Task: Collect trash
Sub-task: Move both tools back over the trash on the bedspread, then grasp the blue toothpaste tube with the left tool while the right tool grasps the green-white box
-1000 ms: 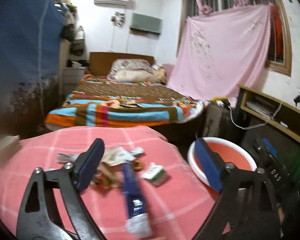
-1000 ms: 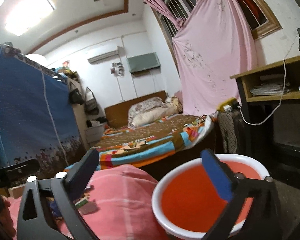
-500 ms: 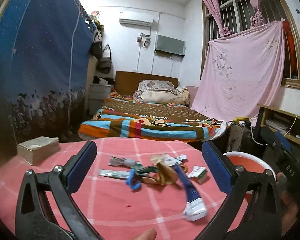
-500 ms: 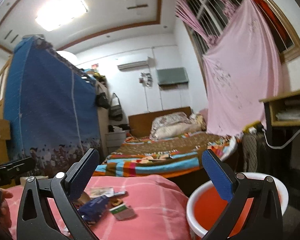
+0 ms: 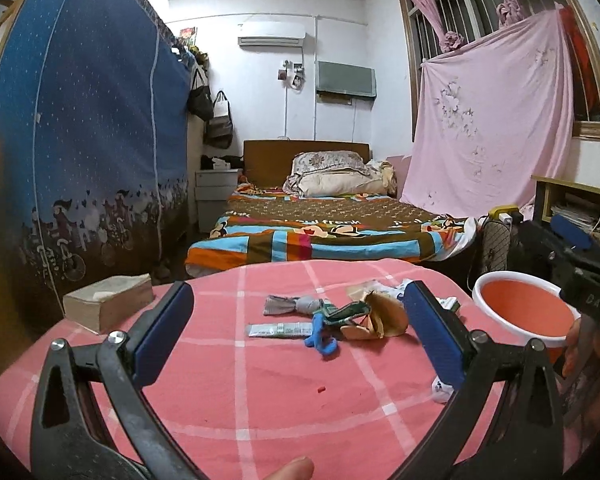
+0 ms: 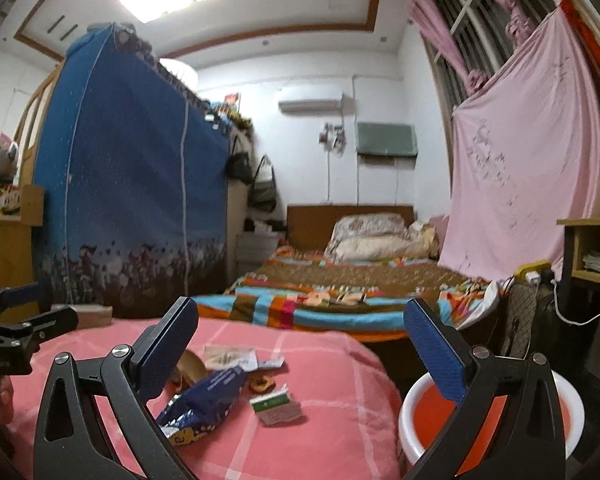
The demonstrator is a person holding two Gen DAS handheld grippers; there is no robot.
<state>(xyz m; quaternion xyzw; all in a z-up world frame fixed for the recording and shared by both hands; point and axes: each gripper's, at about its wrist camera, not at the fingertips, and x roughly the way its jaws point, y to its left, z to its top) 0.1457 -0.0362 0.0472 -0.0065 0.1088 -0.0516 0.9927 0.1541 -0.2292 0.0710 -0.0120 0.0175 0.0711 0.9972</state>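
From the left wrist, the left gripper (image 5: 300, 340) has its two blue jaws spread wide, and nothing is between the pads. They have just been opening. One desk (image 5: 260, 400) with a pink checked cloth fills the bottom. The trash pile (image 5: 332, 316) lies near the middle, toward 1 o'clock from the gripper. I count one flat silver tube (image 5: 278, 329), one blue plastic piece (image 5: 320, 340), one grey twisted wrapper (image 5: 292, 305) and one brown crumpled paper (image 5: 384, 314). One boxy block (image 5: 108, 307) sits at 9 o'clock on the desk edge. One white bucket (image 5: 500, 280) with an orange inside stands at 3 o'clock, off the desk. One fingertip (image 5: 288, 470) peeks in at 6 o'clock.

From the right wrist, the right gripper (image 6: 300, 344) also has its two jaws spread, holding nothing. The trash lies at 7 o'clock on the desk: one dark blue snack bag (image 6: 208, 398), one small green and white box (image 6: 276, 404) and some white papers (image 6: 236, 356). The bucket sits at 4 o'clock. One bed (image 6: 340, 292) is at 12 o'clock.
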